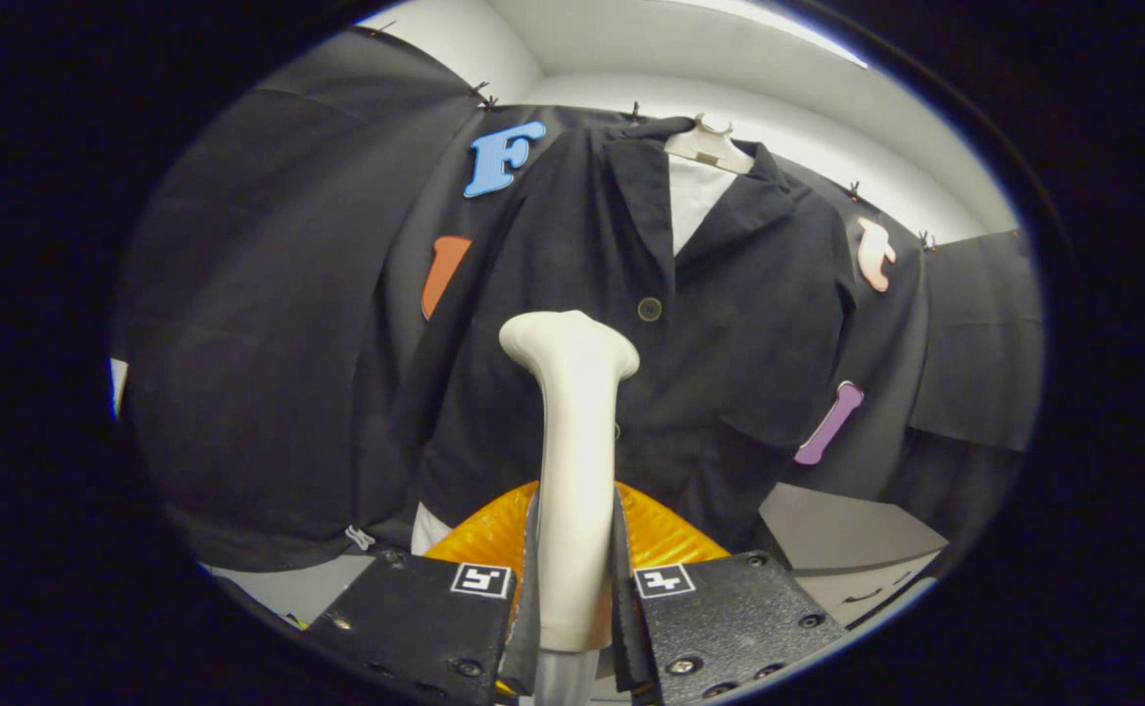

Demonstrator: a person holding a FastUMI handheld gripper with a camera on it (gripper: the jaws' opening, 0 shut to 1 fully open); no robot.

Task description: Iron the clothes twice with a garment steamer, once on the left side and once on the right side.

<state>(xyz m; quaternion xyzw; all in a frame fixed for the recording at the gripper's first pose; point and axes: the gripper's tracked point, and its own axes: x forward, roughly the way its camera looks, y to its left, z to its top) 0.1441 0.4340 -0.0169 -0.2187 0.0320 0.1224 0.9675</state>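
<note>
A dark button-front jacket (729, 324) hangs on a pale hanger (708, 147) against the booth's wall, with a white shirt (692, 201) showing at its collar. My gripper (574, 579) is shut on the handle of a white garment steamer (572, 441), which rises upright between the two fingers. The steamer's head (568, 343) sits in front of the jacket's lower middle, just left of and below a dark button (649, 309). Whether the head touches the cloth I cannot tell.
An orange ribbed thing (651, 534) lies just beyond the fingers, partly hidden by the steamer. A grey tabletop (837, 529) extends to the right below the jacket's hem. Black cloth walls stand left and right of the jacket.
</note>
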